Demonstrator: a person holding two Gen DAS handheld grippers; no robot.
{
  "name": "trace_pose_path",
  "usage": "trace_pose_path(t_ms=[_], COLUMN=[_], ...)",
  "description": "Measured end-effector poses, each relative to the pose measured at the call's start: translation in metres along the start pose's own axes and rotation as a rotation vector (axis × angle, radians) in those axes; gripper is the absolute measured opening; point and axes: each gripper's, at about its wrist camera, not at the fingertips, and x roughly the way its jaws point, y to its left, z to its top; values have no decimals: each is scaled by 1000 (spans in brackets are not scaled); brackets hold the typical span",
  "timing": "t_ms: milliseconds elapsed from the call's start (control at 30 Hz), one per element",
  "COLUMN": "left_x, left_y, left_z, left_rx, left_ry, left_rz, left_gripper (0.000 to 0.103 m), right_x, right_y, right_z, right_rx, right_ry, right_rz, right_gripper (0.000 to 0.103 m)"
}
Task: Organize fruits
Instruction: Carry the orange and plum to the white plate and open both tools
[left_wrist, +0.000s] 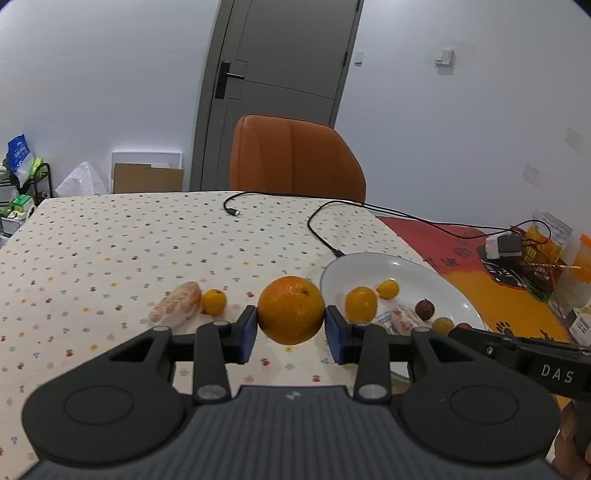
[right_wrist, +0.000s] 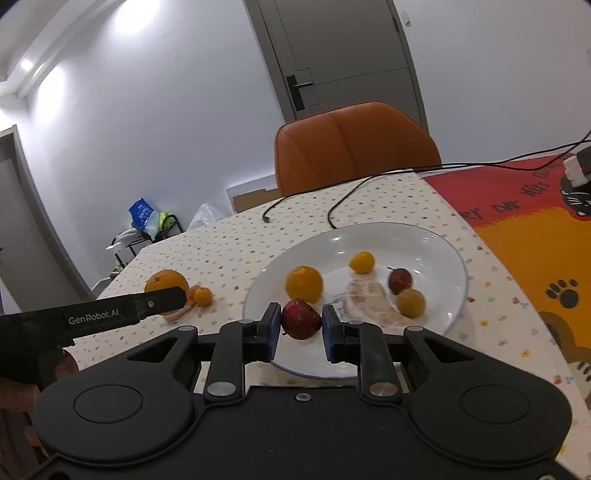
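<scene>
Both tools are loaded! The left gripper (left_wrist: 291, 326) pinches the big orange (left_wrist: 291, 309) between its blue pads (left_wrist: 248, 334), lifted off the dotted tablecloth (left_wrist: 92, 258), with the white plate (left_wrist: 391, 264) off at 2 o'clock. The right gripper (right_wrist: 298, 330) clamps the dark red fruit (right_wrist: 301, 318) over the plate's near rim at about 6 o'clock.

Now the risk: that orange is round and gripped only at its sides, so any tilt could squeeze it out and send it rolling. The plate is crowded too, with 2 yellow-orange fruits (right_wrist: 304, 283), a small red one (right_wrist: 399, 279), a greenish one (right_wrist: 410, 302) and a peeled segment (right_wrist: 369, 301), so a careless drop could knock something. And 2 grippers converging on 1 plate may collide.
</scene>
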Motion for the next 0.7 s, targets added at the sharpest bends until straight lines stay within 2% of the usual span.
trace_pose_path(t_ms=[367,400,567,700], left_x=[4,4,6,7], left_y=[1,2,8,4], left_z=[-3,-3,-4,-5], left_rx=[-2,-4,-14,-9], left_ry=[11,11,15,16], left_rz=[-3,-1,11,2], left_gripper=[38,38,38,38], right_x=[2,4,5,4], right_y=[-12,-10,1,-6], right_z=[-6,-7,-8,-8], right_rx=[24,20,-42,-25], right_ry=[14,17,0,3], right_rz=[-28,-28,-32,-47], right_gripper=[23,24,47,47])
